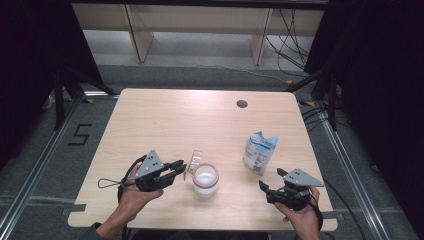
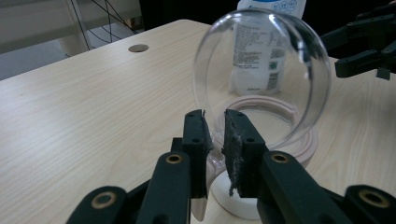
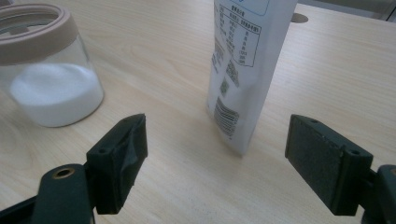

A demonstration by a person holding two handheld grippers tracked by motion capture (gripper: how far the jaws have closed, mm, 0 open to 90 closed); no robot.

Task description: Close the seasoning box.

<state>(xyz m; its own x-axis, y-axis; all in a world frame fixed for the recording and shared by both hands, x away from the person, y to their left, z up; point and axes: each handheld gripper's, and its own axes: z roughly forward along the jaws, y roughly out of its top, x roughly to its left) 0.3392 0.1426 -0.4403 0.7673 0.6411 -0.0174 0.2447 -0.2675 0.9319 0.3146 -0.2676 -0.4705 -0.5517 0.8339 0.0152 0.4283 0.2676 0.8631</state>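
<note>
left hand-held gripper [image 2: 215, 122] pinches clear lid [image 2: 261, 70] tilted over jar [image 1: 205, 180]; right one [image 3: 215, 158] spread

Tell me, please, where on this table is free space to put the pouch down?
The table is bare across its far half, from the cable hole leftwards, and along its left edge. It is crowded near the jar, the pouch and both grippers.

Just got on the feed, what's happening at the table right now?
The left gripper is pinching the tab of the clear lid, holding it tipped up beside the open glass jar, which holds white powder. The right gripper sits open on the table side of the white pouch, which stands upright just ahead of its jaws, not yet touched.
</note>
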